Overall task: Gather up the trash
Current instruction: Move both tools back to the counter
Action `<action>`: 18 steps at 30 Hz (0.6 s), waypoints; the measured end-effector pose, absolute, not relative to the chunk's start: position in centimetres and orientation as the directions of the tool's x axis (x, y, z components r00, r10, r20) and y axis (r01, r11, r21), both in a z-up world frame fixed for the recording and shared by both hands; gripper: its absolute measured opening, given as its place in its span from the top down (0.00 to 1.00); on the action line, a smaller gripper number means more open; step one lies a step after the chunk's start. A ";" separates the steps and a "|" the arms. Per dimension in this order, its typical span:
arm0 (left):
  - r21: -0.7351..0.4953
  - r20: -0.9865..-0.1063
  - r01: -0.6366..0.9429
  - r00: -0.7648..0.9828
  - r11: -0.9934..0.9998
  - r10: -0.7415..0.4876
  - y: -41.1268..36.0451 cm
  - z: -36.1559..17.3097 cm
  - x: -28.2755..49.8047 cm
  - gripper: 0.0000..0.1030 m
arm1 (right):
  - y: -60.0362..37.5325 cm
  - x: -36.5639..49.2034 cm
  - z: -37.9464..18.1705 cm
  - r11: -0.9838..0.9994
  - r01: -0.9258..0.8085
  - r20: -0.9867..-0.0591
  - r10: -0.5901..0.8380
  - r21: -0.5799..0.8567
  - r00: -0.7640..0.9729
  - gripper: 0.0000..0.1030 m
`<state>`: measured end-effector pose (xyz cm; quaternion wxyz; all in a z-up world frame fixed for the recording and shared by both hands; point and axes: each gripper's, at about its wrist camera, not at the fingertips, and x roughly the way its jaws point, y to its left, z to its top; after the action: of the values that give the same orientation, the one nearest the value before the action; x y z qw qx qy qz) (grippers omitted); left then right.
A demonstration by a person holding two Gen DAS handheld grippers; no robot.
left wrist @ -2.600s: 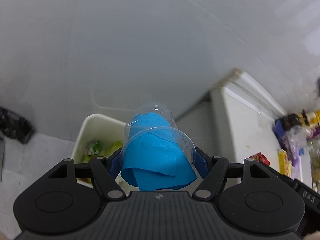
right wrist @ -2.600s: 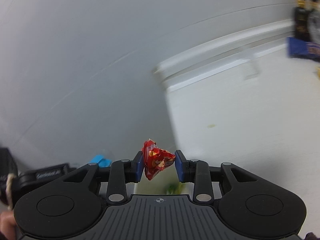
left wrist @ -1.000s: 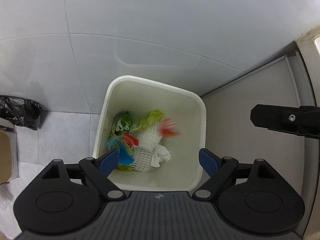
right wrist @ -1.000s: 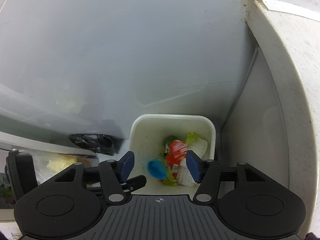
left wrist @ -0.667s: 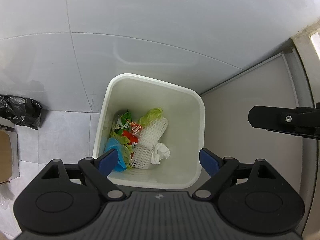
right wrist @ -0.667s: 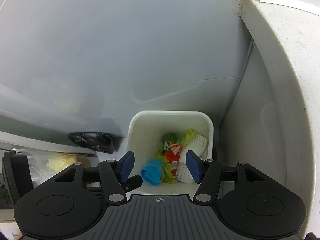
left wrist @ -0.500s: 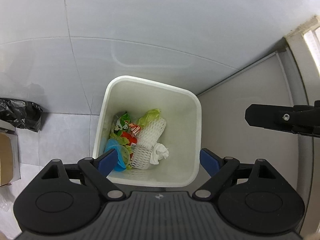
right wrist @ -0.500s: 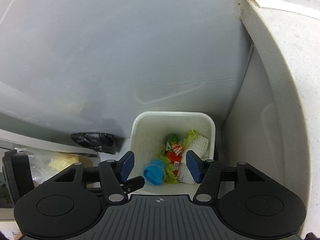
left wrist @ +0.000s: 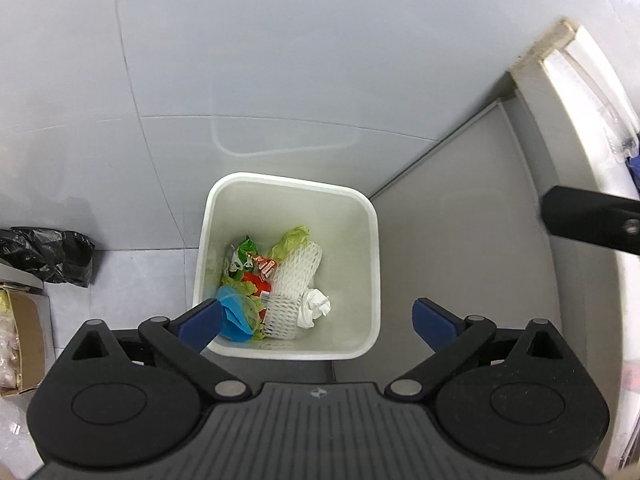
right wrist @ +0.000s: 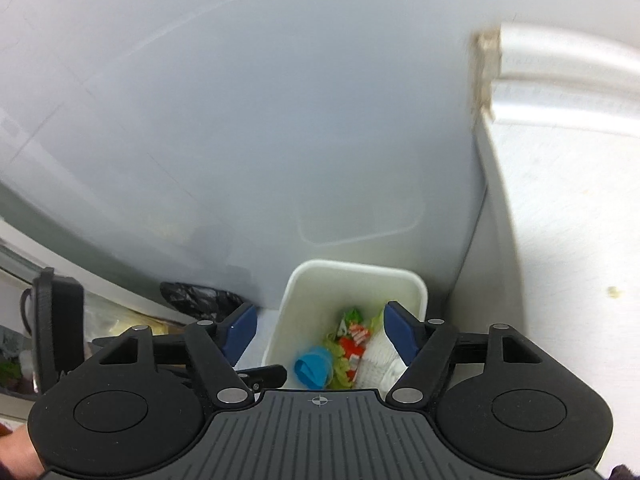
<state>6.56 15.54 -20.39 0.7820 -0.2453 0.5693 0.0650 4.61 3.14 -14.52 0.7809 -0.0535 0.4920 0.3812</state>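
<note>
A white square trash bin [left wrist: 370, 240] stands on the floor below me; it also shows in the right wrist view [right wrist: 288, 312]. Inside lie a clear cup with blue paper [left wrist: 236, 312], a red wrapper [left wrist: 256, 280], green wrappers, white foam netting [left wrist: 292, 280] and a crumpled tissue [left wrist: 316, 304]. The cup [right wrist: 312, 370] and red wrapper [right wrist: 352, 340] also show in the right wrist view. My left gripper [left wrist: 316, 320] is open and empty above the bin. My right gripper [right wrist: 318, 330] is open and empty above it too.
A grey wall [left wrist: 280, 60] rises behind the bin. A white counter [left wrist: 580, 160] stands to its right. A black plastic bag [left wrist: 48, 256] and a cardboard box [left wrist: 24, 344] sit on the floor at left. The right gripper's body [left wrist: 592, 220] shows at right.
Both grippers opened and dropped the blue-paper cup and the red wrapper into the bin. Since then both have drawn up and back, and the right view has tilted toward the wall.
</note>
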 end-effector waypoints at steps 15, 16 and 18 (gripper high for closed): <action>-0.303 -0.897 -0.320 0.414 0.897 -0.156 12.1 -14.9 6.6 0.01 | -10.3 2.5 -10.3 0.779 -0.579 -0.694 0.555 0.240 0.459 0.16; -0.308 -0.894 -0.314 0.418 0.898 -0.161 11.8 -14.6 6.7 0.01 | -11.2 2.3 -10.2 0.789 -0.573 -0.692 0.541 0.221 0.478 0.16; -0.319 -0.886 -0.302 0.431 0.898 -0.170 11.0 -13.9 6.9 0.01 | -13.3 2.1 -10.1 0.807 -0.563 -0.686 0.513 0.180 0.516 0.15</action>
<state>6.92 11.01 -13.93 0.8162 -0.2219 0.5319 0.0405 2.06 -13.26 -10.06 0.8701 -0.0327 0.3826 0.3091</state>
